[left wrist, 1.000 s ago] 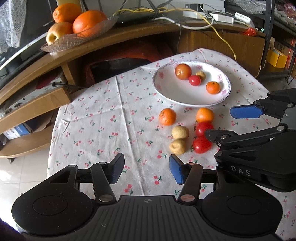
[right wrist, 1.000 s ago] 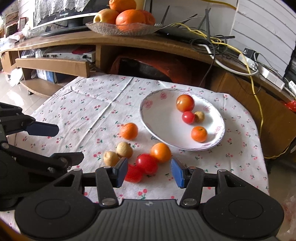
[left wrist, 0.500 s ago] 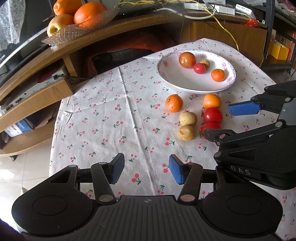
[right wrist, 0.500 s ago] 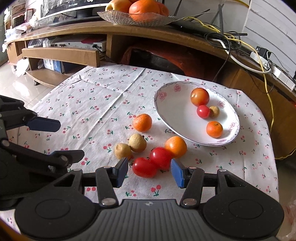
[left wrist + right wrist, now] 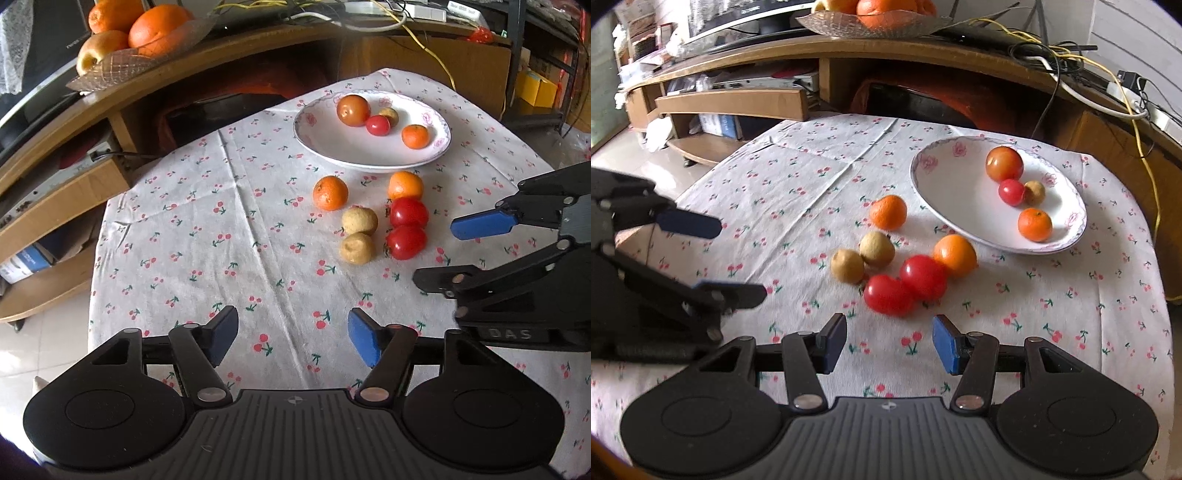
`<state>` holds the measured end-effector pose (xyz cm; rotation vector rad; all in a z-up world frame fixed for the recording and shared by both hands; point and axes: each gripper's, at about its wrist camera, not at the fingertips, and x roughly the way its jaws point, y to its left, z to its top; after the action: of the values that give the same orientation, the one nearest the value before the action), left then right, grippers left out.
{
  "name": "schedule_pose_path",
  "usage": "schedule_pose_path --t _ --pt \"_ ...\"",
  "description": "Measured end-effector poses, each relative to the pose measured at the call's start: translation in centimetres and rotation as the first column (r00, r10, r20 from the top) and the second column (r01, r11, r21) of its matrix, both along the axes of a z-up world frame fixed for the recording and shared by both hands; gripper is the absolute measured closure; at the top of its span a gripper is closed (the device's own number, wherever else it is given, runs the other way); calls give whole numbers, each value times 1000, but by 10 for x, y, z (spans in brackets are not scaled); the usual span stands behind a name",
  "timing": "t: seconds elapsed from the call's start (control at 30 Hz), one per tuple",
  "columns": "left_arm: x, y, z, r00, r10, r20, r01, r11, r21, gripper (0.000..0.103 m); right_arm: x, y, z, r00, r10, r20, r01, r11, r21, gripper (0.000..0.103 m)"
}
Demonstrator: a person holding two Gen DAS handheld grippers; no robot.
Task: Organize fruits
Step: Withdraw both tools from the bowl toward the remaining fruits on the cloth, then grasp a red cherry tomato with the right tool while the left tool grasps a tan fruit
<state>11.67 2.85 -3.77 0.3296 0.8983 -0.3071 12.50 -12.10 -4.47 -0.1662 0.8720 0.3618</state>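
Note:
A white plate (image 5: 321, 142) (image 5: 945, 210) at the far side of the table holds several small fruits. In front of it on the cherry-print cloth lie two oranges (image 5: 330, 192) (image 5: 955, 254), two red tomatoes (image 5: 406, 242) (image 5: 888, 294) and two tan round fruits (image 5: 357, 248) (image 5: 847, 266). My left gripper (image 5: 291, 338) is open and empty, hanging over the near cloth, well short of the fruits. My right gripper (image 5: 889, 341) is open and empty too, just short of the nearest tomato. Each gripper appears at the edge of the other's view.
A wooden TV stand (image 5: 923, 55) curves behind the table, carrying a glass dish of large oranges (image 5: 147, 40), cables and a power strip (image 5: 1126, 81). Lower shelves (image 5: 48, 206) sit left, above the tiled floor. Bare cloth stretches left of the fruits.
Both grippers have pulled back toward me and away from the fruits, which now lie farther ahead. Both stayed open; no fruit moved.

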Motion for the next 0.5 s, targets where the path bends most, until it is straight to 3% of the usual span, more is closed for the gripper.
schedule_pose_path --t 0.37,0.5 --pt "1 5 6 1000 -10 5 10 999 -45 30 20 6 -10 999 29 14 -30 997 67 51" --pt "1 6 7 1000 -12 6 12 998 -54 30 27 6 -15 1000 4 0 -4 998 65 63"
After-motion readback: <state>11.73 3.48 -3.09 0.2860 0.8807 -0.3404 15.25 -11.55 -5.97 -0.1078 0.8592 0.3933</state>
